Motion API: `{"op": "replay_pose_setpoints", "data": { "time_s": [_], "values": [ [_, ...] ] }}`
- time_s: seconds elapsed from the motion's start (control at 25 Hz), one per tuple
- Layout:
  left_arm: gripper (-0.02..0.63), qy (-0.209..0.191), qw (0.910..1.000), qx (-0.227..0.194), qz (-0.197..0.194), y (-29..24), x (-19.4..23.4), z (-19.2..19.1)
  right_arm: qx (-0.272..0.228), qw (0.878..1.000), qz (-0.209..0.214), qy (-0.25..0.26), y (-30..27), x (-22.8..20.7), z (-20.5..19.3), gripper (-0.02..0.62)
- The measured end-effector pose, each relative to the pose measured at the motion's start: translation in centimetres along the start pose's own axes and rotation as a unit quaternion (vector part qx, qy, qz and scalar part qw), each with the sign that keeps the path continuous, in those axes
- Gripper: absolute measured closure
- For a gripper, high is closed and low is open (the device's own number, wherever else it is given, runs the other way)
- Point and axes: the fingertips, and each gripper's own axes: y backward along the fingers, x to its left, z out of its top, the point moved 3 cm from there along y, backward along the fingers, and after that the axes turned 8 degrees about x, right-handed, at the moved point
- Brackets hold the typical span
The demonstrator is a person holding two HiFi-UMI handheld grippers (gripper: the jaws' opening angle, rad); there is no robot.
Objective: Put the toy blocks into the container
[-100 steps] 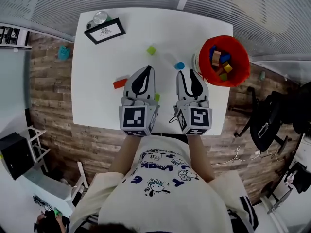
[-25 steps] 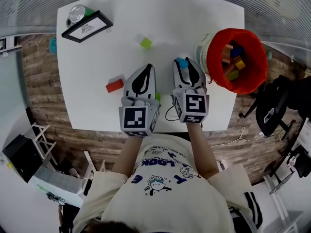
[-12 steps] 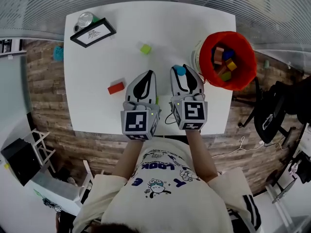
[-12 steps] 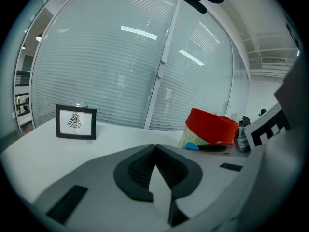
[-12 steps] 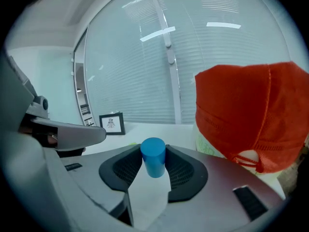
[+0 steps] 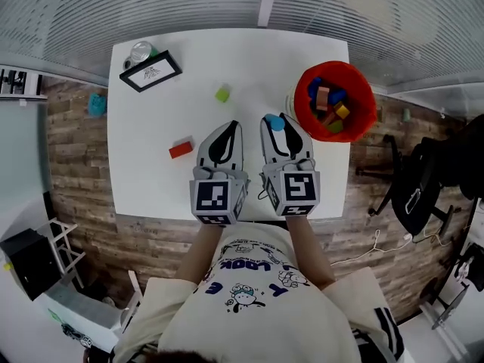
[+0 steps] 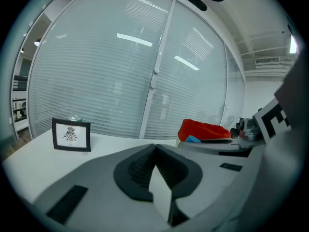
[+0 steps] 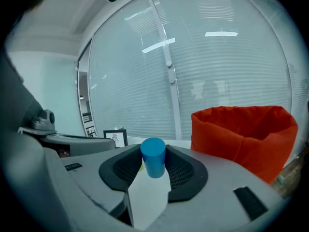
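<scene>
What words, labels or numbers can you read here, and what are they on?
On the framed card: a drawing, any print too small to read.
On the shirt: upside-down lettering, too blurred to read.
On the left gripper and right gripper: square markers only, no words.

Head view: high overhead, steeply down, whole white table (image 6: 144, 165) in frame. Both gripper views: low, close along own jaws, facing far blinds (image 7: 96, 81). All share red container (image 6: 366, 104), framed picture (image 6: 150, 71).
</scene>
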Motion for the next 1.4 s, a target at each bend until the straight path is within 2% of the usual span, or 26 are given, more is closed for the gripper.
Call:
{"op": "replay_pose_setpoints", "data": {
  "time_s": [0.36,0.8,1.4],
  "values": [
    [0.574,-0.019,0.9994,-0.026,-0.013,0.3,-2.3,2.2,-0.051,0.999,-0.016,-0.006,2.5,-1.4,3.3,0.436],
    [0.575,-0.052,0.9969,-0.047,-0.035,0.2,-6.2,4.3,-0.097,0.993,-0.052,-0.028,5.7,-4.8,5.6,0.436],
    [0.574,-0.078,0.9935,-0.05,-0.067,-1.5,-10.3,5.0,-0.107,0.986,-0.115,-0.047,8.5,-10.3,5.7,0.436]
  ]
}}
